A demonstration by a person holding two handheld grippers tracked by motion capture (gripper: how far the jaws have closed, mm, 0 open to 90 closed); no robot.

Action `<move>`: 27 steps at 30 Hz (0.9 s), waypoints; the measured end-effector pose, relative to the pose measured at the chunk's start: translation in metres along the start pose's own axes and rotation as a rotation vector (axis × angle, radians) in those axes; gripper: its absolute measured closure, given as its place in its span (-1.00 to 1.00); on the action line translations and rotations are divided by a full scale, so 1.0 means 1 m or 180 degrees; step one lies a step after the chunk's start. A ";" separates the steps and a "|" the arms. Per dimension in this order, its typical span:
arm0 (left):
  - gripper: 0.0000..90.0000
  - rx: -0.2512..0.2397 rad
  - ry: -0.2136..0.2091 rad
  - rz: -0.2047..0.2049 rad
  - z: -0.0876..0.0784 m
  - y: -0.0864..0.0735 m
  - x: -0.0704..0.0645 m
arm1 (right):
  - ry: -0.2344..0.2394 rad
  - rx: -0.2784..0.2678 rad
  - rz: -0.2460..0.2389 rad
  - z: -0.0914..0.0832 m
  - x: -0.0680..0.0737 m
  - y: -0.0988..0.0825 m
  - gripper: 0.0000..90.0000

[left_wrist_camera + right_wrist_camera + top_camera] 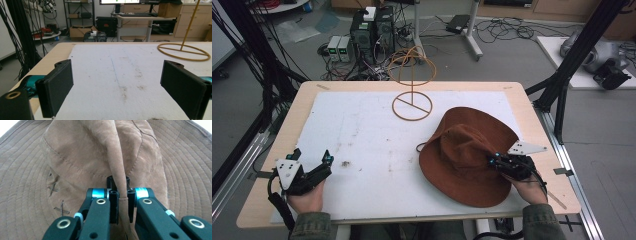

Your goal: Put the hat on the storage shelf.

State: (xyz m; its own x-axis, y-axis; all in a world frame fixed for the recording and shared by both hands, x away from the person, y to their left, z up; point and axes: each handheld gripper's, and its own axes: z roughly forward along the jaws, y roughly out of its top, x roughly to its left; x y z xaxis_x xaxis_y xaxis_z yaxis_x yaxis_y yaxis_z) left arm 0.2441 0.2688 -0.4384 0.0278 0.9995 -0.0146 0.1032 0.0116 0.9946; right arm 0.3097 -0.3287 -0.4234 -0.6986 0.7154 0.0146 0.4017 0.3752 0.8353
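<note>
A brown wide-brimmed hat (462, 150) lies on the white mat at the right of the table. My right gripper (498, 161) sits on the hat's near right side. In the right gripper view its jaws are shut on a pinched-up fold of the hat's crown fabric (119, 170), which stands up as a ridge between the pads. My left gripper (314, 160) rests at the table's near left edge, held by a hand. Its jaws stand wide apart over bare mat, and its black pads (58, 85) hold nothing. A thin tan wire stand (412, 102) with a ring base stands at the back centre.
The white mat (372, 140) covers most of the wooden table (307, 95). The stand's ring base (183, 52) lies ahead and right of the left gripper. Cables, computer boxes and black frame posts surround the table on the floor beyond.
</note>
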 end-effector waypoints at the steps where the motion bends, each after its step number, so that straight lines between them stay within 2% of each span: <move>1: -0.75 -0.0001 0.0001 0.0002 0.000 0.000 0.000 | -0.0030 -0.0004 -0.0002 0.000 0.000 0.000 0.95; 4: -0.75 -0.0004 -0.0002 0.0014 0.000 0.000 0.000 | -0.0079 -0.0039 0.0020 -0.001 0.000 0.001 0.96; 16: -0.75 -0.0011 0.0002 0.0004 -0.001 0.001 0.001 | -0.0062 -0.0154 0.0134 -0.004 -0.001 0.000 0.96; 27: -0.75 -0.0026 0.0016 -0.0009 -0.001 0.001 0.002 | -0.0034 -0.0365 0.0244 -0.009 0.000 0.000 0.96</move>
State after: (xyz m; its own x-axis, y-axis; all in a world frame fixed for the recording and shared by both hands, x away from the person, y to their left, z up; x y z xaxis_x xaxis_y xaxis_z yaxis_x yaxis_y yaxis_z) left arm 0.2430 0.2706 -0.4377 0.0226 0.9996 -0.0169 0.0950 0.0147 0.9954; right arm 0.3047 -0.3340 -0.4181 -0.6619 0.7458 0.0757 0.3830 0.2497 0.8893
